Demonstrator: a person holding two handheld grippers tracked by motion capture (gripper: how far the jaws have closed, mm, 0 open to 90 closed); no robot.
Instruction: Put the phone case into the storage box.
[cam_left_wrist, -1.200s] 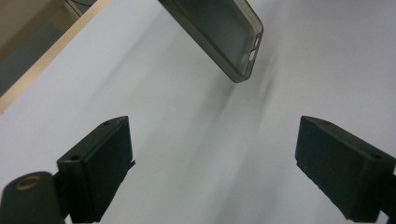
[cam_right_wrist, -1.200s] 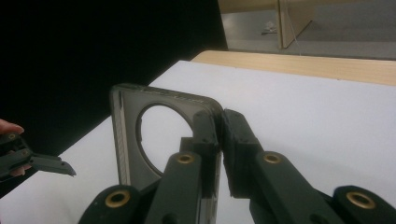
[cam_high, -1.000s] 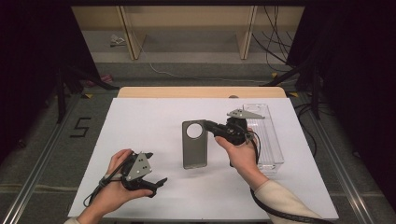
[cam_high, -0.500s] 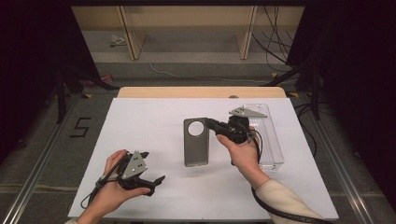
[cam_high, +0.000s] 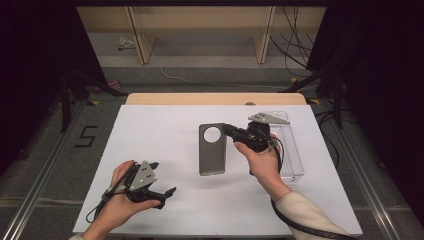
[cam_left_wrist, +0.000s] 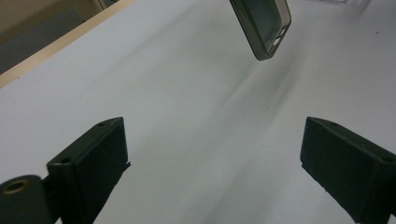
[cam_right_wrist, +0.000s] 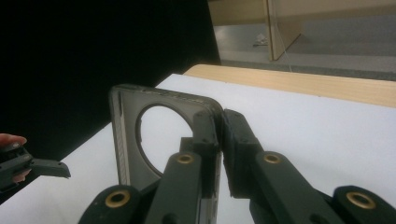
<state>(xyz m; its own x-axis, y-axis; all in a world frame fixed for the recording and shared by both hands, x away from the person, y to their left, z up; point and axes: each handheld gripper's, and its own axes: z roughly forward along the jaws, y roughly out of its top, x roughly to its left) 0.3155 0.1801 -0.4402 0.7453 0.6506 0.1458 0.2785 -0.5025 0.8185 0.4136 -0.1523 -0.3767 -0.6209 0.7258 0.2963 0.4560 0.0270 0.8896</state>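
Observation:
A grey phone case (cam_high: 212, 152) with a round camera hole hangs over the middle of the white table (cam_high: 165, 130). My right gripper (cam_high: 228, 129) is shut on its right edge near the top. In the right gripper view the jaws (cam_right_wrist: 219, 125) pinch the case's rim (cam_right_wrist: 122, 135) beside the hole. My left gripper (cam_high: 165, 178) lies in the hand near the table's front left, open and holding nothing. The left gripper view has its jaws (cam_left_wrist: 212, 154) wide apart over bare table, with the case's lower corner (cam_left_wrist: 264, 28) farther off.
A clear plastic box (cam_high: 291, 150) lies on the table just right of my right hand. A wooden strip (cam_high: 215, 98) runs along the table's far edge. Dark stands and cables flank the table on both sides.
The right gripper and the case have drifted a touch to the right. The left hand has hardly moved.

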